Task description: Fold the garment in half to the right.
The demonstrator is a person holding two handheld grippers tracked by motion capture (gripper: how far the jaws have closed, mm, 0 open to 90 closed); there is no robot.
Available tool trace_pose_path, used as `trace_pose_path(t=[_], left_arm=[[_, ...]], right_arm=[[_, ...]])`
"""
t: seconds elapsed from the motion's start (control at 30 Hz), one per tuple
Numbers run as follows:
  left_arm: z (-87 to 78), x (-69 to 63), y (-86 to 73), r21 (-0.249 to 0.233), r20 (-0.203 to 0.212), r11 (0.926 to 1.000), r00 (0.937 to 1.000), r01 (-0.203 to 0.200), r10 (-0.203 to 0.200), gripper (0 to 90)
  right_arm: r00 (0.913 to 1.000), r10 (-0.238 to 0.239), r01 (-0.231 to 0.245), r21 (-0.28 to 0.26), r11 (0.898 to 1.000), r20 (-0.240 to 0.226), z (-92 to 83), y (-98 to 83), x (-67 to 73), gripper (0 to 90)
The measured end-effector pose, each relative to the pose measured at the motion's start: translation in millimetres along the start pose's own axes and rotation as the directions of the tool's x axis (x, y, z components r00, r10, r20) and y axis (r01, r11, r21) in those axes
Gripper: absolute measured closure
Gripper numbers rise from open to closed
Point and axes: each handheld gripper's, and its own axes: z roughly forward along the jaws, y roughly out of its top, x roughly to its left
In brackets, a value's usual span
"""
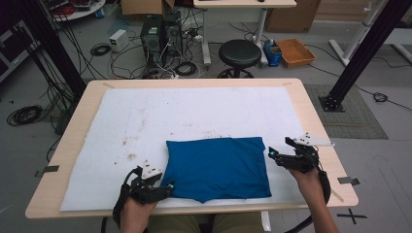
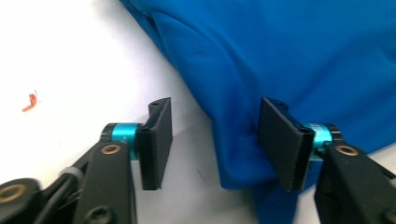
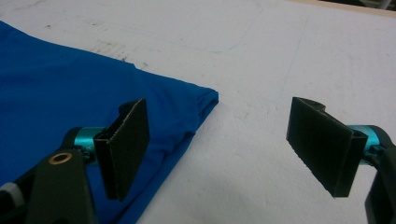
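- Here, a folded blue cloth rectangle lies on the near half of a white felt mat covering the wooden table.
- The left gripper sits at the cloth's near-left corner, jaws spread, straddling its edge.
- The right gripper hovers at the cloth's right edge, jaws spread wide, one over the cloth, one over the mat.
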Motion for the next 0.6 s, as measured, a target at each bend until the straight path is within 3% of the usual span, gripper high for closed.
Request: trace_pose_path(t=[0.1, 0.2, 0.27, 0.33, 0.37, 0.4, 0.43, 0.47, 0.5, 0.6], left_arm=[[-1.9, -5.5, -5.1, -0.015, -0.003, 0.9997, 0.9998, -0.021, 0.021, 48.4], [-2.0, -6.4, -6.4, -0.022, -0.007, 0.9996, 0.9998, -0.017, 0.017, 51.8], [-2.4, -7.1, -8.3, -0.039, 0.010, 0.9988, 0.9994, -0.032, 0.032, 67.8], [-2.4, -4.4, -8.1, -0.039, 0.029, 0.9991, 0.9994, -0.018, 0.019, 77.2], [-2.7, 4.2, -7.0, -0.027, 0.068, 0.9980, 0.9962, 0.057, -0.055, 82.2], [-2.7, 4.2, -7.0, -0.027, 0.068, 0.9980, 0.9962, 0.057, -0.055, 82.9], [-2.7, 11.6, -7.7, -0.027, 0.093, 0.9884, 0.9849, 0.149, -0.146, 83.3], [-2.7, 11.6, -7.7, -0.027, 0.093, 0.9884, 0.9849, 0.149, -0.146, 83.4], [-2.9, 15.7, -9.2, -0.028, 0.115, 0.9777, 0.9723, 0.208, -0.204, 83.5], [-3.2, 16.0, -9.4, -0.017, 0.140, 0.9746, 0.9656, 0.223, -0.219, 83.2]], right_arm=[[0.9999, -0.006, 0.006, 0.004, 1.000, -0.010, 2.0, 1.6, 3.0, 21.1], [0.9995, -0.020, 0.020, 0.007, 1.000, -0.023, 5.1, 4.5, 7.2, 21.1], [0.9987, -0.034, 0.035, 0.007, 0.999, -0.036, 6.7, 9.0, 12.6, 21.1], [0.9968, -0.059, 0.059, 0.000, 0.998, -0.054, 9.4, 15.5, 19.2, 21.1], [0.9950, -0.070, 0.070, -0.001, 0.998, -0.072, 11.4, 19.1, 23.3, 21.1], [0.9950, -0.070, 0.070, -0.001, 0.998, -0.072, 11.4, 19.1, 23.3, 21.1], [0.9899, -0.098, 0.098, 0.003, 0.995, -0.103, 17.5, 25.8, 32.3, 21.1], [0.9873, -0.107, 0.108, 0.007, 0.994, -0.118, 22.2, 29.9, 36.9, 21.1], [0.9848, -0.115, 0.118, 0.014, 0.993, -0.130, 27.4, 34.7, 41.8, 21.1], [0.9736, -0.133, 0.140, 0.028, 0.990, -0.186, 47.9, 53.3, 56.5, 21.1]])
